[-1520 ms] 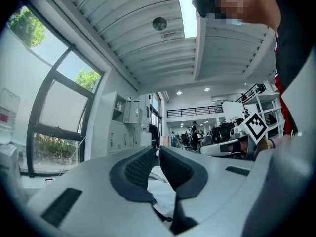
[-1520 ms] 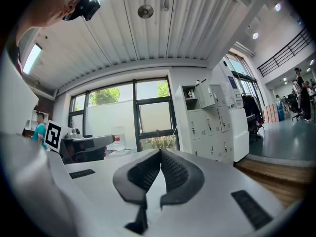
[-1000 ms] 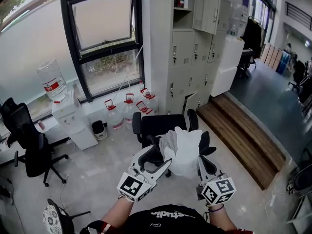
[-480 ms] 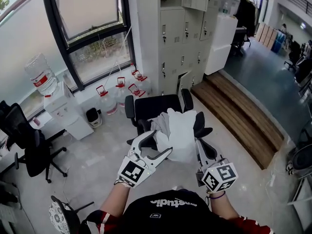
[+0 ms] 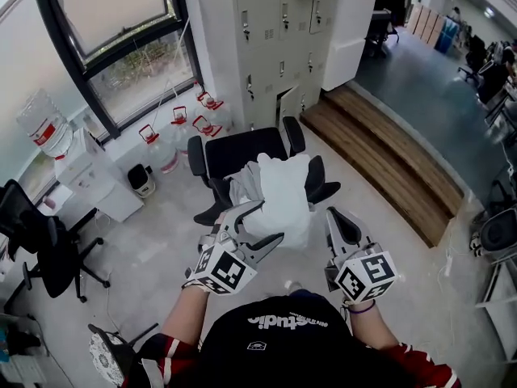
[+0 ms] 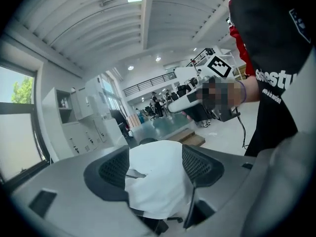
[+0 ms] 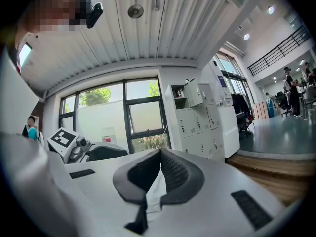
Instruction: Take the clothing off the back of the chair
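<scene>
The white clothing (image 5: 283, 196) is held up over the black office chair (image 5: 238, 153), just ahead of both grippers. Whether it still touches the backrest cannot be told. A thin fold of it is pinched between the nearly closed jaws of the right gripper (image 5: 333, 217). The left gripper (image 5: 271, 221) is spread wide, and in the left gripper view the clothing (image 6: 155, 177) is seen between its jaws without being pressed by the pads. Compared with a second ago, the left gripper is seen somewhat rolled, while the right gripper's pinch is unchanged. The chair, the clothing and the grey lockers (image 5: 275, 23) are now placed higher and further left in the head view.
</scene>
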A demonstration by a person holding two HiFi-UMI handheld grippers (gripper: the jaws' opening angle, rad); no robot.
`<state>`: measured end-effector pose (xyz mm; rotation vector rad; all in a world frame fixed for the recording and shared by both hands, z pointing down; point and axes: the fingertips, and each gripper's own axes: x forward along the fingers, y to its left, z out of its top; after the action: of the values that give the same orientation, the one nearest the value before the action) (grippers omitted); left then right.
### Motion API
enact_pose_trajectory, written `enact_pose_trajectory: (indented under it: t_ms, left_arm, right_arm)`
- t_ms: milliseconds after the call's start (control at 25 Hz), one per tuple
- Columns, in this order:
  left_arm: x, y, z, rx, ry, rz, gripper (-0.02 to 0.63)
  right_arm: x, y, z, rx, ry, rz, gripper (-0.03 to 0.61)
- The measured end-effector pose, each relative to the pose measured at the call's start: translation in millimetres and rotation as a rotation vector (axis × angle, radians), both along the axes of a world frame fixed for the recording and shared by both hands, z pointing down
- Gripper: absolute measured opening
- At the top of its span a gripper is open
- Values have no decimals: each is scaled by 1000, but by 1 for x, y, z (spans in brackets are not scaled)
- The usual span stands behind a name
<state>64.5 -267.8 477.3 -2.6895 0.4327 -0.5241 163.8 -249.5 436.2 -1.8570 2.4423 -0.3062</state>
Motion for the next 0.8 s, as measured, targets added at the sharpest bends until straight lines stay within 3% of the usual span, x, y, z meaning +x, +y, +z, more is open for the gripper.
enact_pose_trajectory:
  t_ms: [480,800]
  left_arm:
    - [19,-27,42,10,-178,-23,311]
    - [25,-35,56,-101,-214,-42,311]
  right_arm:
    - [13,1,5,-8,-18,23,0]
    - [12,3,3,-13,-31,25,0]
